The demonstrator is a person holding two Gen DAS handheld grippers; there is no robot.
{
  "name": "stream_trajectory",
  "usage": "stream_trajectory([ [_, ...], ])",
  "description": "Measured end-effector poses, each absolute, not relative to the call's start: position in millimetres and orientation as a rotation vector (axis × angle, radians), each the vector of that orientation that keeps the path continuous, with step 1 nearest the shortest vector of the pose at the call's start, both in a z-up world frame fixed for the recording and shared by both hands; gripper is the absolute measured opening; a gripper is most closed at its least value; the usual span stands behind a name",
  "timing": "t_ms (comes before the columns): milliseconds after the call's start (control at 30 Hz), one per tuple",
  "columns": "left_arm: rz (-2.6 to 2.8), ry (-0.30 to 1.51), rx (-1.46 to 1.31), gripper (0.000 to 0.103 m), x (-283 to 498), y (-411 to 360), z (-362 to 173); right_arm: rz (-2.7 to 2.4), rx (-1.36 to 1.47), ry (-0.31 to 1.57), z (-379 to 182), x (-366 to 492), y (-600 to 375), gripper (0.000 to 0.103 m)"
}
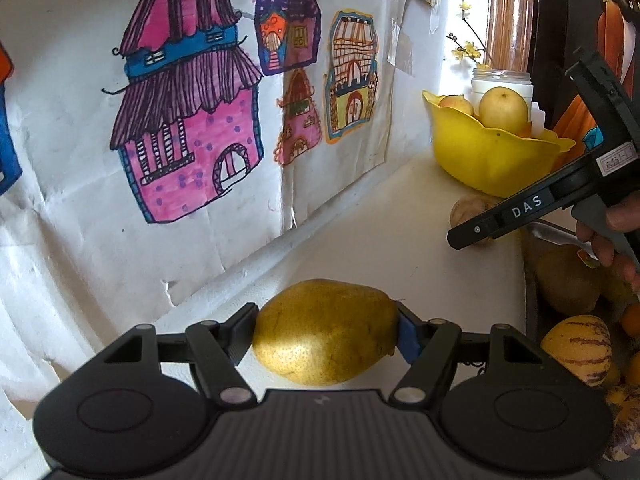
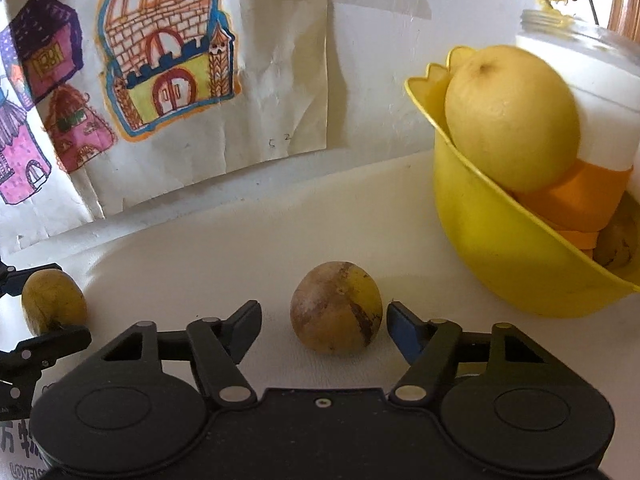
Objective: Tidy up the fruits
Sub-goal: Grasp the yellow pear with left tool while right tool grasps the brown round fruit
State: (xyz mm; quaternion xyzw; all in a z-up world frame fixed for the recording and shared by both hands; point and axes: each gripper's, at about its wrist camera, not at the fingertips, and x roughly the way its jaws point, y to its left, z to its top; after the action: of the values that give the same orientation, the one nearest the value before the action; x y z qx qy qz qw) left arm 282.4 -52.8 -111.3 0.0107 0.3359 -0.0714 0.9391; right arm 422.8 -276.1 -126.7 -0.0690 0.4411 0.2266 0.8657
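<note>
My left gripper (image 1: 325,330) is shut on a yellow-green pear (image 1: 326,332), held just above the white counter; the pear also shows at the left edge of the right wrist view (image 2: 52,300). My right gripper (image 2: 324,322) is open, its fingers on either side of a brown-blotched round fruit (image 2: 336,308) that rests on the counter, not touching it. The same fruit shows behind the right gripper (image 1: 472,236) in the left view (image 1: 470,208). A yellow bowl (image 2: 500,252) at the right holds a big yellow fruit (image 2: 512,120) and others.
A wall hung with children's house drawings (image 1: 188,120) runs along the back. A white jar with flower twigs (image 1: 502,80) stands behind the bowl. A dark tray of mixed fruit, including a striped melon (image 1: 578,348), lies at the right edge.
</note>
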Motion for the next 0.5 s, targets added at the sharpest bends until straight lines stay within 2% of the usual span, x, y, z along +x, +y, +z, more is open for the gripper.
stream_trajectory([
  [33,-0.144,0.686,0.020,0.073,283.9,-54.5,-111.7,0.476,-0.144,0.927,-127.4,423.5,-275.4,0.064],
  [167,-0.139,0.684,0.017,0.073,282.7,-54.3,-112.5,0.472,-0.160,0.922,-129.3,426.1,-272.3,0.058],
  [233,-0.136,0.684,0.018,0.073,283.0,-55.2,-112.8,0.463,-0.156,0.922,-128.5,426.1,-271.9,0.050],
  [500,-0.128,0.681,0.014,0.073,287.5,-55.7,-112.9,0.508,-0.184,0.918,-127.4,400.9,-254.9,0.048],
])
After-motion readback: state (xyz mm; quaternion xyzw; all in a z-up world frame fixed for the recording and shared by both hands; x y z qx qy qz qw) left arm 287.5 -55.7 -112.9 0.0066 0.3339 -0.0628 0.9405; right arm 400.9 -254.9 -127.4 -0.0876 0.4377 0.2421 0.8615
